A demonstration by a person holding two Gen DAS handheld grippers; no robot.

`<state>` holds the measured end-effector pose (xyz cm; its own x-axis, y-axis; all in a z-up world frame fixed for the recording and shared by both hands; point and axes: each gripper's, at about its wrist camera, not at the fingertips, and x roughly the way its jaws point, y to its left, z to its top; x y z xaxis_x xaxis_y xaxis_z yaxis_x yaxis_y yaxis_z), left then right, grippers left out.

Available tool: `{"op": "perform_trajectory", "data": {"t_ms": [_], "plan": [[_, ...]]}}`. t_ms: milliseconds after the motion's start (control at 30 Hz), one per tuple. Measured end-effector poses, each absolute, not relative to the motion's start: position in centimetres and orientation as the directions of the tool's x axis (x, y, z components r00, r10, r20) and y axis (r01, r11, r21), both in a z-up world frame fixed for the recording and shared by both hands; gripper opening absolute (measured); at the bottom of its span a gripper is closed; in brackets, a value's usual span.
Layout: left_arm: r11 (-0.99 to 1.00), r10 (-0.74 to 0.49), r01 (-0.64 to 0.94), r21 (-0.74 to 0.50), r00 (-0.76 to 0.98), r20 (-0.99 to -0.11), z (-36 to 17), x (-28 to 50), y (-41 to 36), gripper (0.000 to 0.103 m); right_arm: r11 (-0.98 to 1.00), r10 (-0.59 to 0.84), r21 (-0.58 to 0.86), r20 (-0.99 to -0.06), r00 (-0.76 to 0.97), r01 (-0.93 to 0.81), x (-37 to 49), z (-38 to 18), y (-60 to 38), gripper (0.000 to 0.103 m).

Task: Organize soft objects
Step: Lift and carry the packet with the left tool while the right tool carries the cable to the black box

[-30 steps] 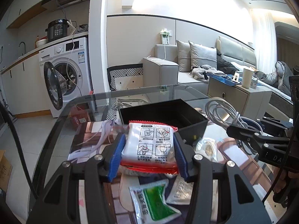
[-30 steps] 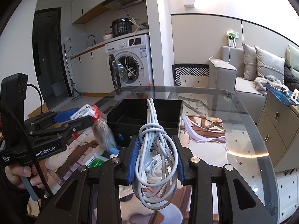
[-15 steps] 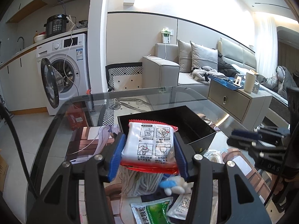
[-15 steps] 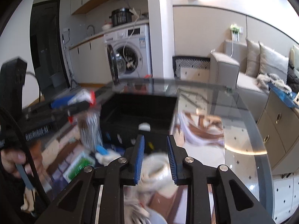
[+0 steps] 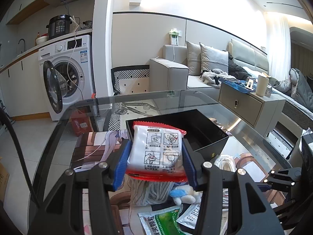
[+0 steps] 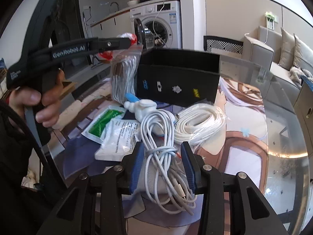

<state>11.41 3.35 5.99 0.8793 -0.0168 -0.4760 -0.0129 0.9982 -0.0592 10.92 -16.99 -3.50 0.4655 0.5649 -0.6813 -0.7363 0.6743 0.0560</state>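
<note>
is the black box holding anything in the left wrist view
No, the black box shows only bare dark walls and floor inside, while the red-edged packet sits in the left gripper in front of it.

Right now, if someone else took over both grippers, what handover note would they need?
Left gripper: shut on the red-edged packet, held above the table near the black box.
Right gripper: fingers opening around the white cable bundle, which lies on the mat; pads not pressing it.
On the table: flat white cable coil, green sachet, white sachet, small plush toy, bagged cord hanging under the left gripper.
Done: nothing visible inside the box.
Left: put the packet and every loose item away.
</note>
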Motion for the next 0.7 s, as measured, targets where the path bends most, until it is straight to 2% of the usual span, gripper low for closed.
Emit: {"op": "perform_trajectory", "data": {"t_ms": [100, 200, 700], "plan": [[0.998, -0.018, -0.012, -0.060, 0.878, -0.478, 5.9, 11.5, 3.3, 0.050, 0.661, 0.561, 0.032, -0.685, 0.465, -0.749, 11.0, -3.9, -16.7, 0.040], [0.998, -0.020, -0.012, -0.063, 0.877, -0.480, 5.9, 11.5, 3.4, 0.050, 0.652, 0.568, 0.021, -0.676, 0.469, -0.758, 11.3, -3.7, -16.5, 0.033], [0.996, -0.037, -0.005, -0.086, 0.878, -0.477, 6.0, 12.4, 3.7, 0.049, 0.654, 0.672, 0.117, -0.542, 0.504, -0.747, 12.1, 1.3, -18.2, 0.033]]}}
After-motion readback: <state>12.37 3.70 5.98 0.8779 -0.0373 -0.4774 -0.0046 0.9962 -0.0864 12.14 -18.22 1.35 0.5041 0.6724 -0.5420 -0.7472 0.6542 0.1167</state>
